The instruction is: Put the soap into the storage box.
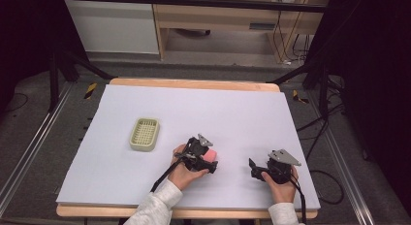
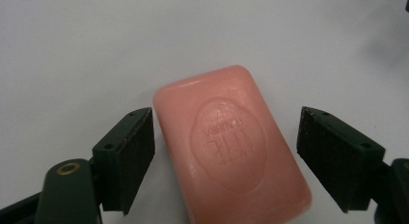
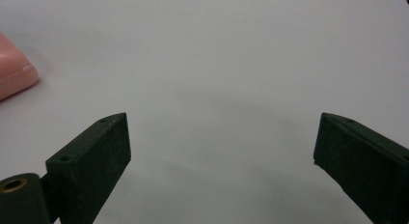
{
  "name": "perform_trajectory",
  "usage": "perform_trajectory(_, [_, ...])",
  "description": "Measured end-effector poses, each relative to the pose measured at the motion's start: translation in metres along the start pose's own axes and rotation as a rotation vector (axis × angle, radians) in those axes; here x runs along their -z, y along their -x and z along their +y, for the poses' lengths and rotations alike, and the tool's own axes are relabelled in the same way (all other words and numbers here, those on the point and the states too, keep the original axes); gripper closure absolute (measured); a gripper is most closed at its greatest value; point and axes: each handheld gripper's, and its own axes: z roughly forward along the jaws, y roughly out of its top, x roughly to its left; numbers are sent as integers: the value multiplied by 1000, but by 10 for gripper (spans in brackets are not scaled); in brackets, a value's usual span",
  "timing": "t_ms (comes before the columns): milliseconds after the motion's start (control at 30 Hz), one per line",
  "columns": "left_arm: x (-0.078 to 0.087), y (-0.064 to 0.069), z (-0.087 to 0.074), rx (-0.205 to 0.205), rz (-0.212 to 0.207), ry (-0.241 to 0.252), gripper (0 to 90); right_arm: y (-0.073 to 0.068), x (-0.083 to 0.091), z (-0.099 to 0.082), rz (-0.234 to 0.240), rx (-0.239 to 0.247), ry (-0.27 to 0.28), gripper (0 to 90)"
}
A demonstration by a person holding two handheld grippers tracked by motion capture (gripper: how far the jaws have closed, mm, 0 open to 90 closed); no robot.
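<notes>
Soap [image 2: 231, 147] lies on the white table [image 1: 194, 113] between the left tool's [image 2: 225, 159] spread jaws; right tool [image 3: 222, 161] likewise apart.

Beside the ridged plastic basket [image 1: 145, 134], the pink soap [image 2: 230, 142] looks waxy and smooth, embossed, on matt white table covering [image 1: 232, 113].

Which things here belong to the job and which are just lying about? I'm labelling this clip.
In the job:
- pink soap bar, between the open left gripper jaws, not pressed
- slotted soap dish, probably its destination

Lying about:
- right gripper, open over bare table
- cables on the floor
</notes>
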Motion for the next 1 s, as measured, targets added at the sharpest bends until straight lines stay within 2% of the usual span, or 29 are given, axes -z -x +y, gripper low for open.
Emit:
perform_trajectory(200, [-2, 0, -1, -7, 11, -17, 235, 0, 0, 0, -1, 3, 0, 63])
perform_trajectory(767, [-10, 0, -2, 23, 15, -39, 232, 0, 0, 0, 2, 1, -2, 65])
perform_trajectory(1000, [-8, 0, -1, 30, 18, -50, 278, -1, 0, 0, 2, 2, -2, 68])
